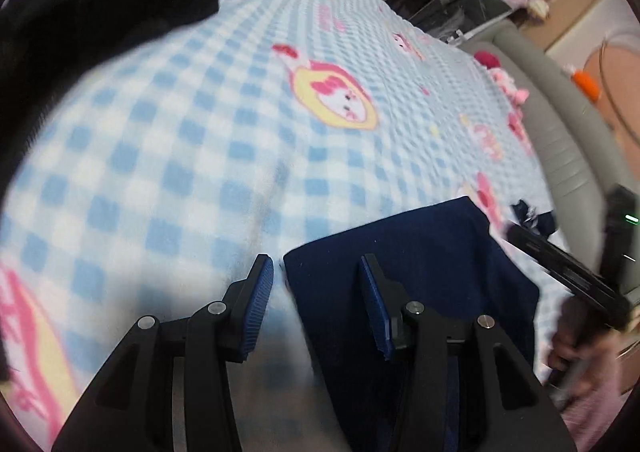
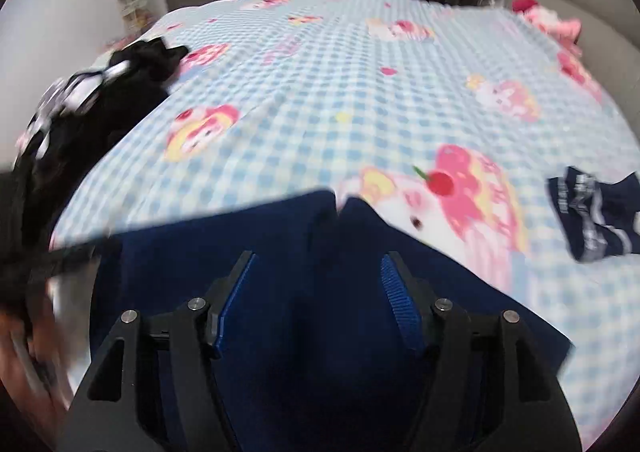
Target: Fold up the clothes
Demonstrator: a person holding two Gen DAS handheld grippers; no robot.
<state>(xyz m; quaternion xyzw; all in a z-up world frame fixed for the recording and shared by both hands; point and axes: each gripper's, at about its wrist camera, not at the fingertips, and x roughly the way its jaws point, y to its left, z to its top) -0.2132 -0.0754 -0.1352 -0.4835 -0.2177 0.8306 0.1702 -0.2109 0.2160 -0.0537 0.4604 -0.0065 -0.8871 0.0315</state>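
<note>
Two grippers over a bed, both pointing down at the covers. Left gripper [image 1: 316, 288]: black linkage, blue ribbed pads, jaws partly apart with a clear gap. Nothing pinched between them. Its left finger [image 1: 260, 292] hangs over bare blanket; its right finger [image 1: 374, 300] hangs over a navy garment [image 1: 420, 264]. That garment's near-left corner sits just inside the gap. Whether either pad touches cloth, cannot tell.

Right gripper [image 2: 318, 292]: same build, jaws standing wider than the left pair. Navy cloth fills the view below and between the fingers, with a dark crease or notch [image 2: 340, 211] at its far edge straight ahead. Pads look clear of the fabric; no pinch seen.

Navy garment lies flat on the near part of the bed, smooth, edges fairly straight in the left wrist view.

Blanket [image 1: 200, 139] is light blue and white check, printed with pink and yellow cartoon figures. Black clothing [image 2: 100, 99] with white patches is heaped at the left edge of the bed. Small navy piece with white lettering [image 2: 596, 219] lies apart to the right, crumpled. Pink soft toys [image 2: 552, 19] sit at the far right corner against a grey padded bed frame [image 1: 560, 123].

Right edge of left wrist view: the other gripper's black body [image 1: 576, 280] with a green light, a hand [image 1: 572, 348] under it, blurred.
</note>
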